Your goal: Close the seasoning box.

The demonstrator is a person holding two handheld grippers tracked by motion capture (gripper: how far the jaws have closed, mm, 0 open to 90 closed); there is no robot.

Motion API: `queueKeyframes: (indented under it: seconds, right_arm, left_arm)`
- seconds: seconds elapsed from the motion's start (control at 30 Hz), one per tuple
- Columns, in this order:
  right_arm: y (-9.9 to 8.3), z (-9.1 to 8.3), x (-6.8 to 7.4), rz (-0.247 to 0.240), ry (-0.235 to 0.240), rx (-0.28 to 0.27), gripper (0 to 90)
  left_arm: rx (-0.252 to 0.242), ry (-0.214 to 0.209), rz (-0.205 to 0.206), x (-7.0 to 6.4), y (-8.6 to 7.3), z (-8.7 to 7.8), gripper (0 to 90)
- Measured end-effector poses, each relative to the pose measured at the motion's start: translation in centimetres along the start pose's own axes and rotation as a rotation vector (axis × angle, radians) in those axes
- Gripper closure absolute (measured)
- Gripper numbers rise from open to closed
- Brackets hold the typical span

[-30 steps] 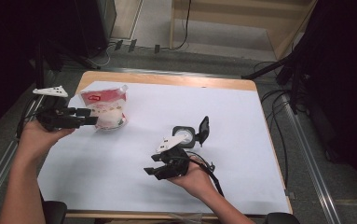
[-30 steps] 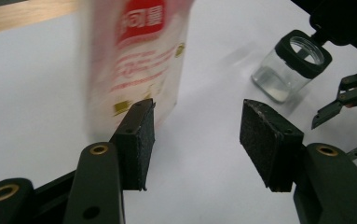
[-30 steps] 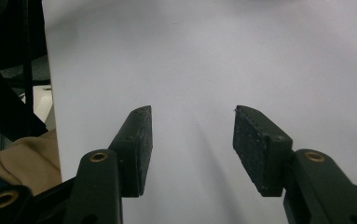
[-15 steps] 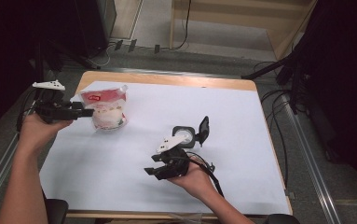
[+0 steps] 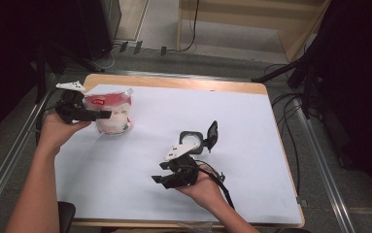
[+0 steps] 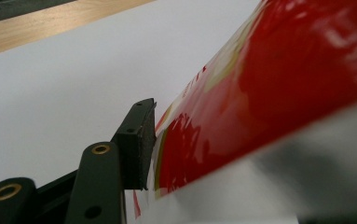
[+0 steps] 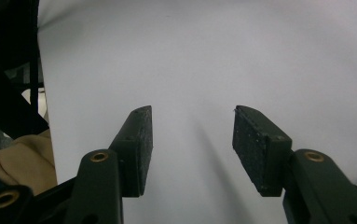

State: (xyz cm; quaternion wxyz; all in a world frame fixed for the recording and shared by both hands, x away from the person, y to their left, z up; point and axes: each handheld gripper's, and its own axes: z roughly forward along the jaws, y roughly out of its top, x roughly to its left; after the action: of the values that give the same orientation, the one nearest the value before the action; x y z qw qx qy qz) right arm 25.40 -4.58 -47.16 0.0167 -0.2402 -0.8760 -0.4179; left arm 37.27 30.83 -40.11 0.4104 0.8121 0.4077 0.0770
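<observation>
**A:** Which elements are shown, taken from the largest down?

**B:** The counter (image 5: 251,145), covered by a white sheet, carries everything. On its far left part stands a red-and-white pouch (image 5: 110,112), base on the sheet. The left tool (image 5: 98,115) meets the pouch at its upper red band. Nearer the middle lies a small black box with its lid open (image 5: 198,140), and the right tool (image 5: 160,180) hangs just in front of it, jaws spread and holding nothing, as the right gripper view (image 7: 190,149) confirms.

**A:** Is the left tool closed on the pouch?

**B:** That cannot be settled. The left gripper view shows one pad (image 6: 139,140) against the glossy red film (image 6: 269,88); the opposite jaw is hidden behind the pouch. Contact is certain, a two-sided grip is not.

**A:** What appears to be the step in hand, and how is it done well?

**B:** Judged from this pose, the person is securing the pouch near its top. The film is slick and yields, so the pads should bite on the flat sealed band rather than the bulging body, and pressure should rise gently, lest the pouch tip or slip. The free right tool could steady the lower part if the pouch leans.

**A:** How is the pouch oriented?

**B:** Its long axis runs close to vertical. The top, with one corner peaked toward the far right, points upward; the broad printed face looks toward the person.
</observation>
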Motion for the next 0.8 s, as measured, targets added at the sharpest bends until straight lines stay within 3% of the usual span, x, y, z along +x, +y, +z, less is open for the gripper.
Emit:
queueKeyframes:
  seconds: [0.2,0.23,0.27,0.3,0.47,0.5,0.53,0.57,0.7,0.8]
  right_arm:
    - [-0.2,0.1,0.0,0.006,-0.003,0.001,47.9]
    - [-0.2,0.2,0.0,0.003,-0.003,-0.001,47.9]
    - [-0.1,0.3,0.0,0.007,0.000,-0.006,47.4]
    - [-0.1,0.3,0.0,0.007,0.000,-0.006,47.4]
    - [0.4,0.7,0.2,0.004,-0.002,-0.022,47.2]
    - [0.8,0.7,0.2,0.000,-0.003,-0.025,46.2]
    - [1.0,0.7,0.2,0.000,-0.002,-0.028,45.9]
    - [1.2,0.7,0.1,-0.010,-0.001,-0.032,46.0]
    - [2.0,0.5,-0.2,-0.018,-0.009,-0.056,46.0]
    - [2.2,0.4,-0.3,-0.023,-0.013,-0.081,46.0]
  left_arm:
    - [-0.019,-0.003,0.004,0.2,-0.3,0.2,57.0]
    - [-0.033,0.000,-0.012,0.1,-0.5,0.4,57.0]
    - [-0.026,0.003,-0.012,0.2,-0.5,0.4,63.0]
    - [-0.003,0.016,-0.001,0.2,-0.6,0.6,63.0]
    - [0.003,0.025,-0.009,-0.2,-0.6,0.8,81.8]
    - [0.015,-0.007,-0.051,-0.4,-0.5,0.8,86.3]
    - [0.010,-0.009,-0.069,-0.4,-0.5,0.8,89.7]
    - [0.010,-0.009,-0.069,-0.4,-0.5,0.8,90.0]
    - [0.001,-0.005,-0.132,-0.9,-0.3,0.8,90.0]
    - [-0.003,-0.002,-0.140,-1.1,-0.1,0.6,90.0]
